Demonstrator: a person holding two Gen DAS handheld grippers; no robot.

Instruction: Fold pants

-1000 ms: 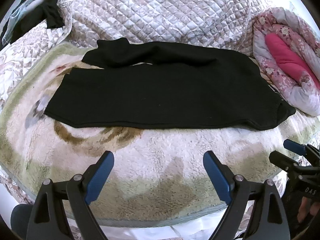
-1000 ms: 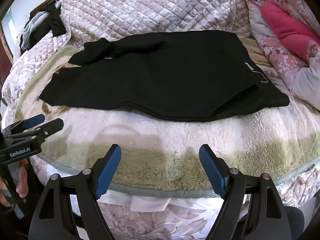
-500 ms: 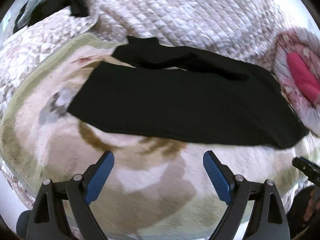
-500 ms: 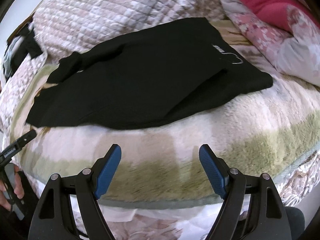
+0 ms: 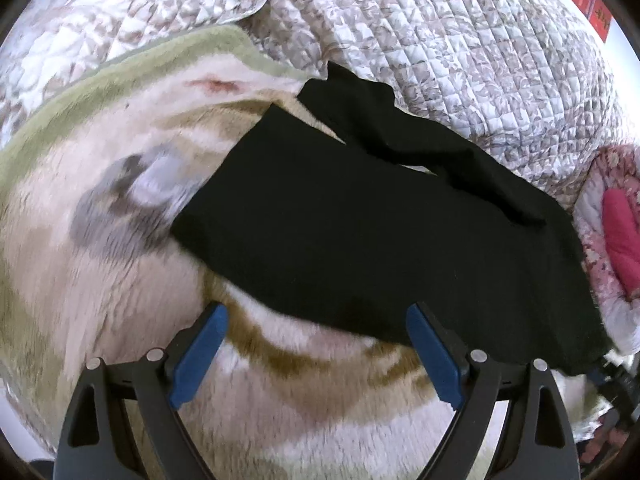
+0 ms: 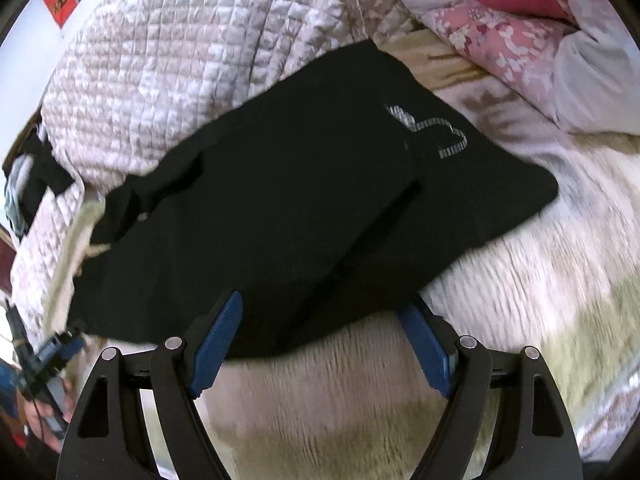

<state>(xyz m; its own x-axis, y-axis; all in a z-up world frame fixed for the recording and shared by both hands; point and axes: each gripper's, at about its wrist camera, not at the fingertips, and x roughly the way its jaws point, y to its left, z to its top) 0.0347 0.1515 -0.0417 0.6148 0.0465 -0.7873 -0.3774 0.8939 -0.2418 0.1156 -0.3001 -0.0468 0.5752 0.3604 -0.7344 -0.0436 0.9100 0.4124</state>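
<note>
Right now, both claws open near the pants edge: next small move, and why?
Probably ease both claws forward and down onto the near hem. The left claw and right claw are open and hold nothing, and the black pants lie flat on the plush blanket, their near edge right at the fingertips.

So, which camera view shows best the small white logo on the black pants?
The right wrist view: the white logo lies in plain sight on the black pants, near the waist end. In the left wrist view the pants look plain black and no logo can be seen.
</note>
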